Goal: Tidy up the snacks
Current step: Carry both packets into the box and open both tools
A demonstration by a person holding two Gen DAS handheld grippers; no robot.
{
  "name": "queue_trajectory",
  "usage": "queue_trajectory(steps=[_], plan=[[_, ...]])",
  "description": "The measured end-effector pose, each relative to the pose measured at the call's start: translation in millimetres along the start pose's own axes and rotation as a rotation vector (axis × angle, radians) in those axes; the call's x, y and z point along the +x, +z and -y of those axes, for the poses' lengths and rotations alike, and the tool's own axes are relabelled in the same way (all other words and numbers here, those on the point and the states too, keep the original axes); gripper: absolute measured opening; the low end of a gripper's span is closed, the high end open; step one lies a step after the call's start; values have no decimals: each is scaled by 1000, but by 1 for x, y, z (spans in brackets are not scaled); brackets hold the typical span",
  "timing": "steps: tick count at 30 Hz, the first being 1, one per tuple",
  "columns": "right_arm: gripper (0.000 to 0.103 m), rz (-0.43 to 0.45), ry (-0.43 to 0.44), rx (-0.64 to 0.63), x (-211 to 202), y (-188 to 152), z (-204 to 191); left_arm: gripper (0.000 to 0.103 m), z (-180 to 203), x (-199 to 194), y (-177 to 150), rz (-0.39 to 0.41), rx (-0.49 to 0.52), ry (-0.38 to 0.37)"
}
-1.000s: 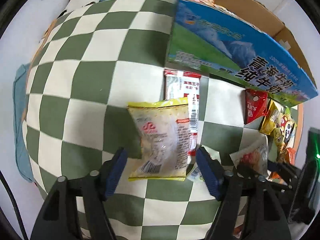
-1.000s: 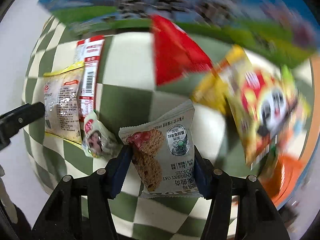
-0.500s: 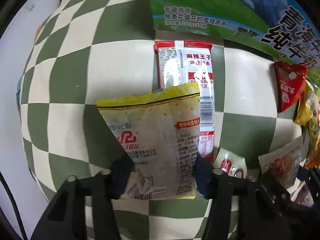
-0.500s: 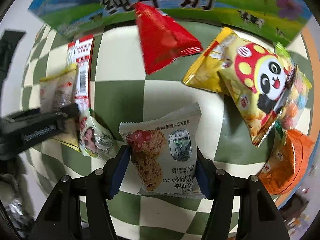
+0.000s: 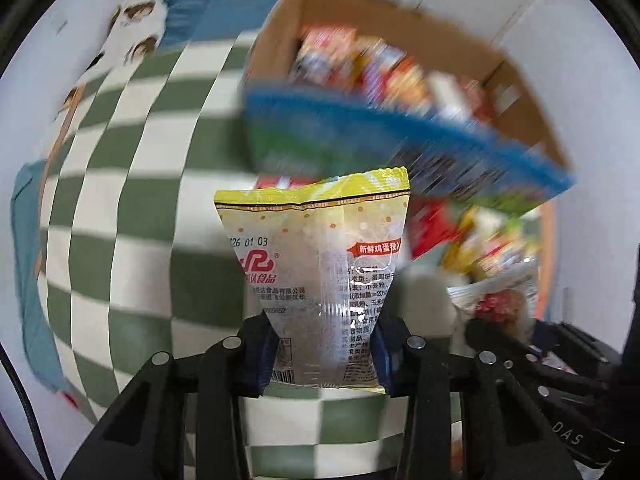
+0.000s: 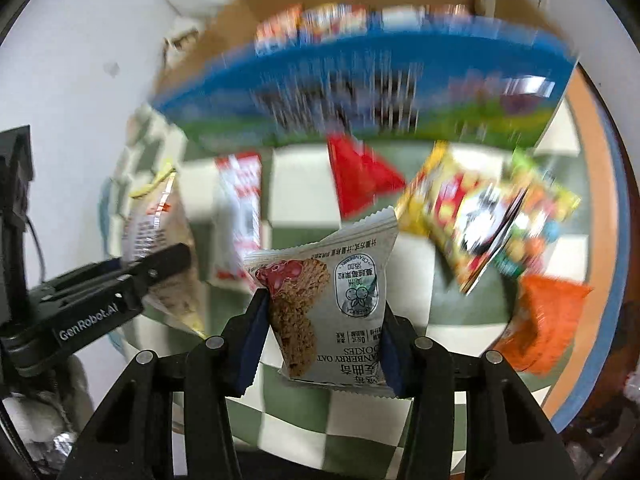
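Note:
My left gripper (image 5: pixel 322 354) is shut on a yellow-topped clear snack packet (image 5: pixel 320 256) and holds it upright above the checked cloth. My right gripper (image 6: pixel 322 346) is shut on a grey cranberry oat cookie packet (image 6: pixel 332 296), also lifted. The left gripper and its packet show at the left of the right wrist view (image 6: pixel 100 304). An open cardboard box (image 5: pixel 400 92) with a blue and green milk print holds several snacks behind both packets.
On the green and white checked cloth (image 6: pixel 304 184) lie a red and white packet (image 6: pixel 240 200), a red triangular packet (image 6: pixel 360 176), a yellow panda bag (image 6: pixel 476 216) and an orange bag (image 6: pixel 548 320). The cloth's edge runs at right.
Both grippers have closed on their packets and lifted them off the cloth. Both views now look up towards the open box and are blurred by motion.

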State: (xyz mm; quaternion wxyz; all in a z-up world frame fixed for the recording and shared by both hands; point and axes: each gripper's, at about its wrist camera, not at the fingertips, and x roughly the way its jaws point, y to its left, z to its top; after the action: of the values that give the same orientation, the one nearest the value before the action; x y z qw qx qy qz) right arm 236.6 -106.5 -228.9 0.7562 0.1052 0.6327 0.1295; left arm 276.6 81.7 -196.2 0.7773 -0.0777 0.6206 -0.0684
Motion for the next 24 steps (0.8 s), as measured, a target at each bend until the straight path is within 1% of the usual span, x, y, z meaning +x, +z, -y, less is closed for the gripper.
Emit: queue_trajectory(steps=[3, 5, 7, 8, 9, 10, 11, 13, 15, 17, 20, 24], plan=[[52, 81, 44, 25, -38, 27, 3, 37, 34, 1, 41, 30, 25, -53], [52, 139, 64, 39, -65, 49, 10, 37, 55, -6, 67, 62, 47, -61], [52, 199, 41, 43, -89, 77, 19, 37, 70, -11, 94, 99, 78, -43], [52, 222, 22, 41, -97, 90, 24, 37, 77, -13, 113, 113, 93, -26], [52, 233, 3, 38, -102, 101, 28, 37, 82, -11, 129, 115, 107, -12], [52, 243, -25, 40, -104, 116, 33, 37, 87, -11, 137, 115, 120, 6], [52, 246, -44, 41, -103, 126, 36, 37, 92, -4, 150, 111, 137, 33], [52, 231, -109, 41, -93, 156, 47, 37, 94, 9, 168, 88, 155, 74], [52, 199, -145, 47, -83, 176, 53, 37, 92, 30, 185, 39, 165, 109], [52, 145, -176, 63, -66, 194, 63, 37, 86, 50, 194, -9, 166, 126], [52, 75, -183, 92, -40, 204, 82, 38, 75, 84, 202, -97, 149, 146], [53, -3, -154, 132, -13, 210, 98, 38, 60, 117, 201, -186, 116, 157]])
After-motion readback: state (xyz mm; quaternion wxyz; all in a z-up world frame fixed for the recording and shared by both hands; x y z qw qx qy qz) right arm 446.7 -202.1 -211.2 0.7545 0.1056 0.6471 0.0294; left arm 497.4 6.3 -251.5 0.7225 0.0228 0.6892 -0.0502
